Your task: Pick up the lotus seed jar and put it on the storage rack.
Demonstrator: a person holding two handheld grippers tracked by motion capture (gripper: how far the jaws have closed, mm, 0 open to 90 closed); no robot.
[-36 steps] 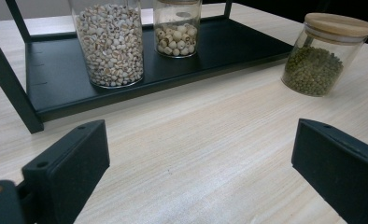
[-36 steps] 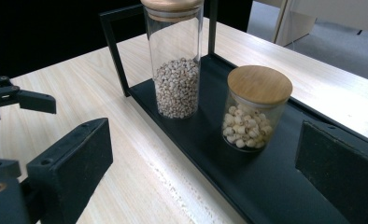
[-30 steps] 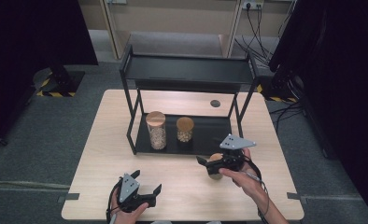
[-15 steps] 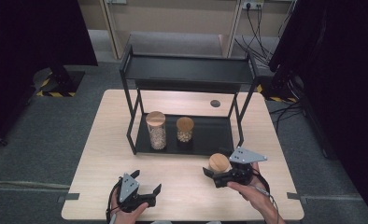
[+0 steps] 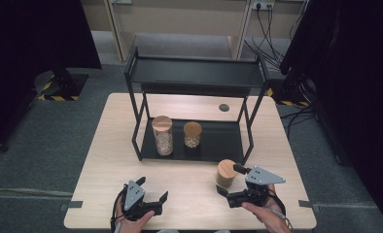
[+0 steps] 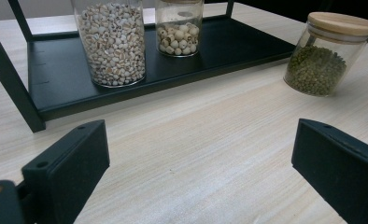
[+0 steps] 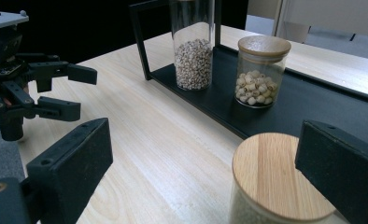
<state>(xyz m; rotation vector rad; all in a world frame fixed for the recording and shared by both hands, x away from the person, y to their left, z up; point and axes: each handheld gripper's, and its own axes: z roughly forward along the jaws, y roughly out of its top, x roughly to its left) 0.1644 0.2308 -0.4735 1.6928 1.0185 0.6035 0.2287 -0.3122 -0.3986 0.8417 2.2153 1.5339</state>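
Observation:
A short glass jar of green beans (image 5: 225,173) with a wooden lid stands on the table in front of the rack's right front leg. My right gripper (image 5: 230,180) is open around its near side, and the lid (image 7: 271,172) shows low between the jaws, close to the right one. My left gripper (image 5: 152,188) is open and empty near the table's front edge, and it sees the bean jar (image 6: 329,56) off to its right. On the black rack's bottom shelf (image 5: 218,141) stand a tall jar of pale grain (image 5: 162,135) and a short jar of white beads (image 5: 192,134).
The rack's top shelf (image 5: 194,73) overhangs the two jars. Thin black legs (image 5: 248,145) stand at the shelf's corners. A round cable hole (image 5: 224,107) sits in the table behind the rack. Bare wood lies between the two grippers.
My right gripper has drawn back from the rack toward the near edge. The green bean jar now stands uncovered in front of it. The left gripper has stayed put.

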